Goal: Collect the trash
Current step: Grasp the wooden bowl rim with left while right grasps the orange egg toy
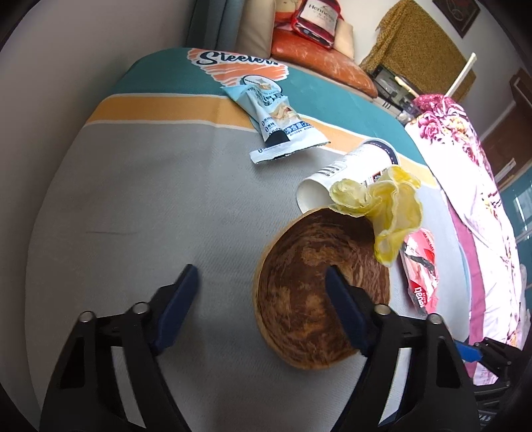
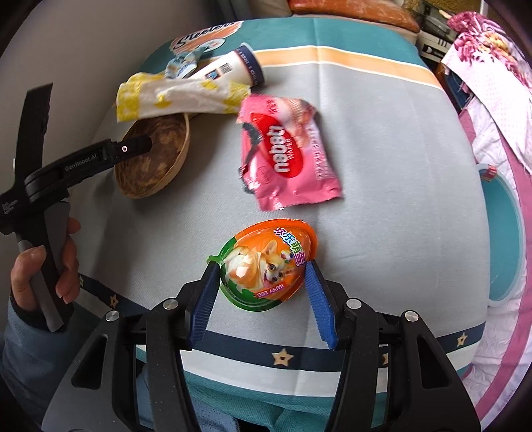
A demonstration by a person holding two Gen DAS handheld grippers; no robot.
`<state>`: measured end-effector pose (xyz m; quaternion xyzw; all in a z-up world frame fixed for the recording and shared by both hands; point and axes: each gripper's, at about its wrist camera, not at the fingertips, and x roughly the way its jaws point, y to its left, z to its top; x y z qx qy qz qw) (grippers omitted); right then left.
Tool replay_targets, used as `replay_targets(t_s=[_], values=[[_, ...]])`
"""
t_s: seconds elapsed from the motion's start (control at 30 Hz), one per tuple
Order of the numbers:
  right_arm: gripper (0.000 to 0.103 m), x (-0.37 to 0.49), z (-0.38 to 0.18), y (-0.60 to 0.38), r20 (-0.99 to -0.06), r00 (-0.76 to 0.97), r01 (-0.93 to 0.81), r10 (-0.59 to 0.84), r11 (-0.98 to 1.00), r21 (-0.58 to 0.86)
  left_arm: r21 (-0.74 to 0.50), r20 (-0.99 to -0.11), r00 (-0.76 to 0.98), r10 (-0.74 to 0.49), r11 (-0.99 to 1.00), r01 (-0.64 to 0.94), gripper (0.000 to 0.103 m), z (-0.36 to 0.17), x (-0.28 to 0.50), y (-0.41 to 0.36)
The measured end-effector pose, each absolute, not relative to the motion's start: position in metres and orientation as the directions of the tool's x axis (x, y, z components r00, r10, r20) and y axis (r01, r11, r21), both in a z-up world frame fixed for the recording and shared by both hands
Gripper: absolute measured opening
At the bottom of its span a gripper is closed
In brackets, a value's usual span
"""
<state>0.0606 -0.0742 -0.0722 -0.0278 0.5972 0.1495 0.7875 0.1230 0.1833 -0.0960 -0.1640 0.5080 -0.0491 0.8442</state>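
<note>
A brown wooden bowl [image 1: 316, 285] [image 2: 156, 159] lies on the grey cloth. My left gripper [image 1: 262, 282] is open, its right finger over the bowl's inside; it also shows in the right wrist view [image 2: 99, 153]. A yellow crumpled napkin [image 1: 385, 206] [image 2: 179, 96] rests on the bowl's far rim. A white paper cup [image 1: 352, 169] [image 2: 232, 66] lies on its side behind it. A pink wafer wrapper [image 2: 289, 156] [image 1: 420, 269] lies flat. My right gripper [image 2: 262, 275] is open, its fingers on either side of an orange egg-shaped package [image 2: 266, 262]. A light blue snack wrapper [image 1: 276, 123] lies further back.
The striped cloth [image 1: 133, 199] covers a rounded surface that drops off at the sides. A floral quilt [image 1: 465, 186] lies to the right, with a teal basin [image 2: 502, 239] beside it. Cushions and a red box [image 1: 316, 20] sit at the back.
</note>
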Motion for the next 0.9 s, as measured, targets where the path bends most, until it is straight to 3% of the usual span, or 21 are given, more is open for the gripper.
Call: replay_targets(t_s=[0.07,0.1,0.23,0.9], values=[[0.050,0.060,-0.070,-0.079,-0.947,0.248,-0.260,0.204,0.956,0.138,-0.320,-0.837,0.485,-0.253,0.946,-0.060,0.050,-0.095,0.125,0.179],[0.050,0.063,-0.067,-0.080,-0.946,0.251,-0.258,0.204,0.956,0.138,-0.331,-0.837,0.477,-0.269,0.943,-0.049,0.029,-0.097,0.126,0.178],[0.050,0.070,-0.061,-0.082,-0.941,0.263,-0.249,0.212,0.957,0.146,-0.317,-0.825,0.506,-0.250,0.947,-0.048,0.013,-0.093,0.119,0.173],[0.050,0.073,-0.041,-0.124,-0.904,0.331,-0.222,0.270,0.954,0.203,-0.343,-0.774,0.554,-0.308,0.938,0.041,0.009,-0.038,0.050,0.143]])
